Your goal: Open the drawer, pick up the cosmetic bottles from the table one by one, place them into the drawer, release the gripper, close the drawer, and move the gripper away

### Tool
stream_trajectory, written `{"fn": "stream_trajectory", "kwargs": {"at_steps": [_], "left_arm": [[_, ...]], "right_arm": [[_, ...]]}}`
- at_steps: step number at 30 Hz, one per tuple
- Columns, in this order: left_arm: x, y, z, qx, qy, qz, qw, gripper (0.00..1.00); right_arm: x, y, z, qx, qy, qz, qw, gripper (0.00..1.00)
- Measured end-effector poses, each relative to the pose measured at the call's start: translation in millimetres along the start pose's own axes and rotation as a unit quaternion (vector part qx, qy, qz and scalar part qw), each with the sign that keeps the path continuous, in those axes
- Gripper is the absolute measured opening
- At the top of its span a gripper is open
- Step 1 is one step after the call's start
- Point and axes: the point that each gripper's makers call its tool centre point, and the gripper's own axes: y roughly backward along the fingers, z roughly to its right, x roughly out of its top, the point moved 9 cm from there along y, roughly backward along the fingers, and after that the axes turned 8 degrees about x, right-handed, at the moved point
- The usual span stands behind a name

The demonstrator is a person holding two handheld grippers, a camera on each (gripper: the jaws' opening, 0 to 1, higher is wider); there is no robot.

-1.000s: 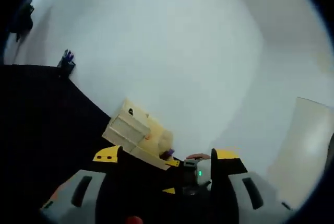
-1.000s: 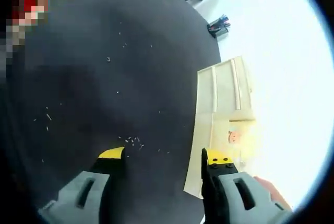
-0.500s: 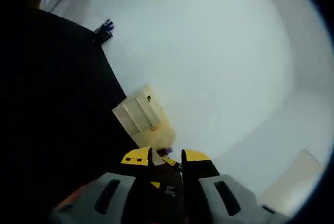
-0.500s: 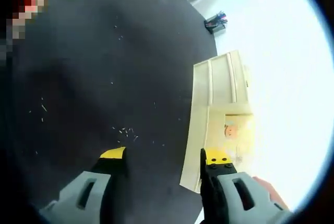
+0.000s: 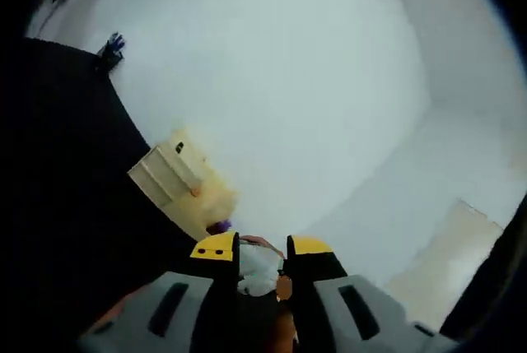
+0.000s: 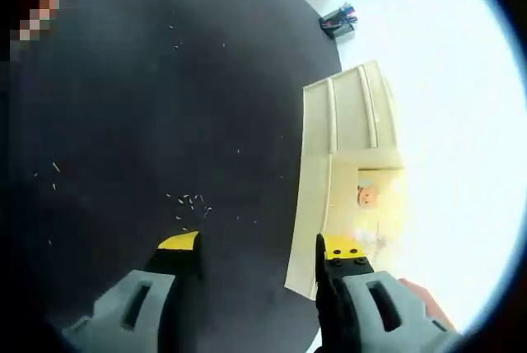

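Left claw (image 5: 262,248) has its jaws drawn close around a pale cosmetic bottle (image 5: 257,264), with the cream drawer unit (image 5: 171,178) ahead and left on the white worktop (image 5: 305,106). Right claw (image 6: 259,246) gapes wide, holding nothing, above a black mat (image 6: 165,123); its view shows the open drawer (image 6: 369,205) just beyond its right jaw. A pen holder (image 6: 338,20) stands far off.
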Motion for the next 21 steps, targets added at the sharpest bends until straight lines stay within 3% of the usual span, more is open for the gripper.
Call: {"fn": "stream_trajectory", "kwargs": {"at_steps": [5, 10, 13, 16, 17, 21], "left_arm": [[2.2, 5.8, 8.4, -0.008, -0.016, 0.022, 0.9996, 0.26], [-0.3, 5.0, 8.5, -0.011, -0.010, 0.019, 0.9997, 0.26], [-2.3, 4.5, 2.2, -0.036, -0.014, 0.018, 0.9991, 0.27], [-8.9, -2.2, -20.2, -0.045, -0.049, 0.009, 0.9977, 0.26], [-13.0, -6.6, -35.4, -0.044, -0.079, 0.002, 0.9959, 0.26], [-17.1, -21.0, -79.8, -0.011, -0.134, 0.016, 0.9907, 0.25]], "right_arm": [[2.8, 4.4, -2.6, -0.007, 0.001, 0.002, 1.0000, 0.51], [7.3, 6.8, -10.4, -0.011, 0.006, 0.004, 0.9999, 0.51], [8.8, 7.4, -11.0, -0.010, 0.010, 0.007, 0.9999, 0.51], [9.8, 8.0, -11.8, -0.010, 0.013, 0.008, 0.9998, 0.51], [9.6, 8.2, -12.0, -0.011, 0.012, 0.008, 0.9998, 0.51], [6.9, 9.6, -9.1, -0.014, 0.013, -0.001, 0.9998, 0.51]]}}
